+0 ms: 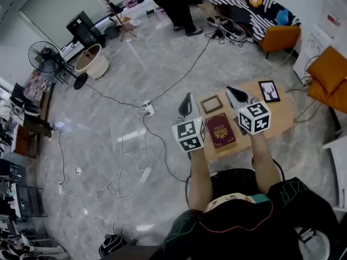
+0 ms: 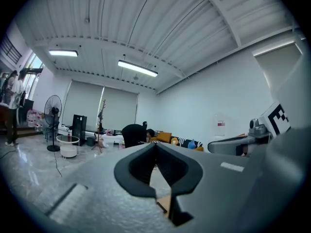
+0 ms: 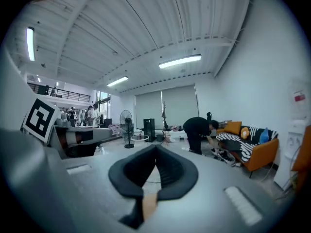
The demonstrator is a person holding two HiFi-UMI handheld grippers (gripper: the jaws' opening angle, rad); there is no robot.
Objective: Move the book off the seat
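In the head view a dark red book (image 1: 220, 130) lies flat on a low wooden seat (image 1: 282, 115). It sits below and between my two grippers. My left gripper (image 1: 187, 99) is held above the seat's left edge, jaws shut and empty. To the right of the book my right gripper (image 1: 233, 91) hovers over the seat, also shut and empty. Both point forward across the room. In the left gripper view my left gripper (image 2: 155, 147) has its jaws closed together. The right gripper view shows the same of my right gripper (image 3: 156, 149). Neither touches the book.
Two picture frames (image 1: 211, 103) (image 1: 269, 90) lie on the seat beyond the book. Cables (image 1: 138, 161) and a power strip (image 1: 147, 108) trail over the floor at left. A person (image 1: 179, 1) bends by a striped sofa (image 1: 260, 10). An orange chair (image 1: 328, 72) stands at right.
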